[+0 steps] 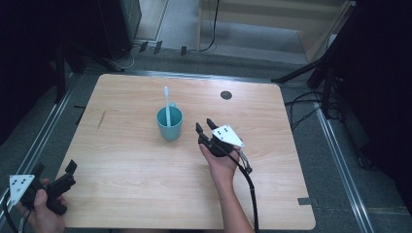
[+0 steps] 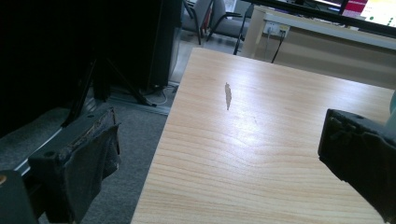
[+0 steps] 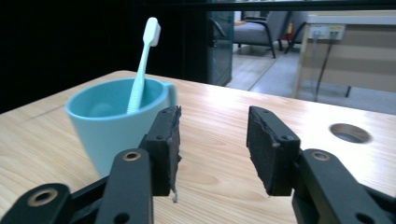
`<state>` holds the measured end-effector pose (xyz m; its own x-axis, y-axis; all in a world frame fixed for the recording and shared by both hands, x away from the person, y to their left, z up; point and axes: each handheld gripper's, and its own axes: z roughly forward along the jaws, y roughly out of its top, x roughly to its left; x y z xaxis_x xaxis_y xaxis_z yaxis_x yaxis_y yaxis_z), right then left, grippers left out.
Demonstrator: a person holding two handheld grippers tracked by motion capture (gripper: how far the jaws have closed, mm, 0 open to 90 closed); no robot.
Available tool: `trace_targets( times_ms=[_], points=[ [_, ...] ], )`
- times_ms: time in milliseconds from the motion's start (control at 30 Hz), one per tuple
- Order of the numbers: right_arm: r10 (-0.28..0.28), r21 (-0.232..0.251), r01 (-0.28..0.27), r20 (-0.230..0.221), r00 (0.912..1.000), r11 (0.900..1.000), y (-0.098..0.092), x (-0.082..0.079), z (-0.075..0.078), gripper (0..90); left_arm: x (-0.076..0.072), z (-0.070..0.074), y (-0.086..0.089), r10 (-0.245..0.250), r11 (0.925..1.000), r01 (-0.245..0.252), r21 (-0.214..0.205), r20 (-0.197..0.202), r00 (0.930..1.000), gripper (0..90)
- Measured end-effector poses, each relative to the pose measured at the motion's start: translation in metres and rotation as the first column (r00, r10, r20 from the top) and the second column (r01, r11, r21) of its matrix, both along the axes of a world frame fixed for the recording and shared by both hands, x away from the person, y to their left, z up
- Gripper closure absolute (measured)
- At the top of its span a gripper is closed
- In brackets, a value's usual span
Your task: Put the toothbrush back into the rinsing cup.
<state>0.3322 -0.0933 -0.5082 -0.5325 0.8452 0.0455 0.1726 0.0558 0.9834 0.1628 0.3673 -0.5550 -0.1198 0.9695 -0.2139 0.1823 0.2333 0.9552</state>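
A teal cup (image 1: 170, 123) stands upright near the middle of the wooden table (image 1: 145, 165), with a pale toothbrush (image 1: 167, 104) leaning inside it, head up. My right gripper (image 1: 205, 126) is just right of the cup, open, nothing between its jaws. In the right gripper view the cup (image 3: 112, 121) and toothbrush (image 3: 142, 65) sit left of the open gripper (image 3: 212, 140). My left gripper (image 1: 54, 168) hangs at the table's front left corner, open and empty; in the left gripper view its wide-apart jaws frame the table edge, gripper (image 2: 219, 149).
A round cable hole (image 1: 226, 94) lies at the table's back right. A dark scuff mark (image 1: 101, 119) marks the left side of the table. Black stands and cables (image 1: 311, 104) surround the table on grey floor.
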Motion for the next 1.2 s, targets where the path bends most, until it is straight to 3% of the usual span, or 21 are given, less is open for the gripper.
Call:
trace_targets(
  times_ms=[233,333,467,633,667,800,1033,1200],
  points=[
    [-0.073,-0.018,0.073,-0.012,0.9973,0.9972,-0.032,-0.002,-0.006,46.3,0.000,0.000,0.000,0.000,1.0000,0.000,0.002,0.000,1.0000,0.0],
    [-0.089,-0.001,0.089,-0.019,0.9958,0.9960,-0.046,-0.003,-0.009,42.5,0.000,0.000,0.000,0.000,1.0000,0.000,0.003,0.001,1.0000,0.0],
    [-0.117,0.002,0.117,-0.050,0.9919,0.9931,-0.064,-0.007,-0.012,32.0,0.000,0.000,0.000,-0.001,1.0000,0.001,0.006,0.000,1.0000,0.0],
    [-0.162,-0.011,0.162,-0.058,0.9851,0.9868,-0.081,-0.012,-0.015,22.3,0.000,0.000,-0.001,-0.001,1.0000,0.001,0.007,0.000,1.0000,0.0],
    [-0.192,-0.027,0.190,-0.065,0.9793,0.9813,-0.089,-0.015,-0.016,18.3,0.000,0.000,-0.001,-0.001,1.0000,0.001,0.008,0.000,1.0000,0.0],
    [-0.216,-0.019,0.215,-0.082,0.9730,0.9764,-0.105,-0.021,-0.020,13.9,0.000,0.000,-0.002,0.000,1.0000,0.000,0.009,0.001,1.0000,0.0],
    [-0.302,0.016,0.305,-0.098,0.9482,0.9522,-0.128,-0.030,-0.025,13.1,0.000,0.000,-0.002,0.001,0.9999,-0.001,0.013,0.001,1.0000,0.0],
    [-0.357,-0.007,0.358,-0.099,0.9289,0.9337,-0.143,-0.036,-0.028,7.8,0.000,0.000,-0.002,0.001,0.9999,-0.001,0.012,0.002,1.0000,0.0]
  ],
)
